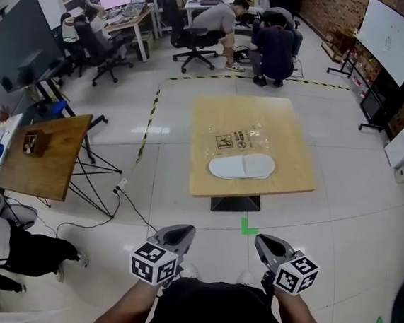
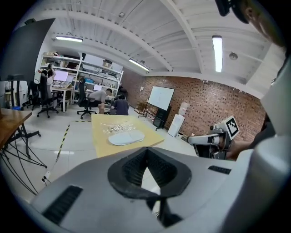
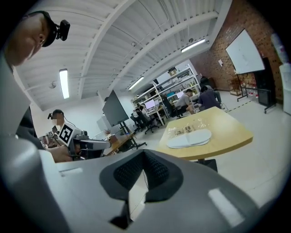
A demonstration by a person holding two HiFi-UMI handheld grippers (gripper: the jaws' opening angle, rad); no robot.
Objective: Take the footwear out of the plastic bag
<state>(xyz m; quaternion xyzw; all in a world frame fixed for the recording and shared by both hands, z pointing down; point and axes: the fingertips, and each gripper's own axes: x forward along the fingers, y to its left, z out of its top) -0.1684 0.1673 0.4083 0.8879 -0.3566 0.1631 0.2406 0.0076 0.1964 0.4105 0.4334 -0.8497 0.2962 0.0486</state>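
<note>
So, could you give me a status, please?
Left gripper, right gripper shut, empty, short of table. Slippers at near edge of bag; in or out unclear. Nothing in the way.

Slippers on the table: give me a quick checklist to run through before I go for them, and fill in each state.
1. Slippers located: ok, a white pair lying flat on the table.
2. Bag located: ok, clear plastic, just beyond the slippers.
3. Slippers inside the bag: cannot tell; the plastic is too clear to judge from here.
4. Left gripper free: ok, jaws shut on nothing.
5. Right gripper free: ok, jaws shut on nothing.
6. Jaws open for a grab: not ok, both are shut.
7. Table within reach: not ok, bare floor lies between the grippers and the table.
</note>
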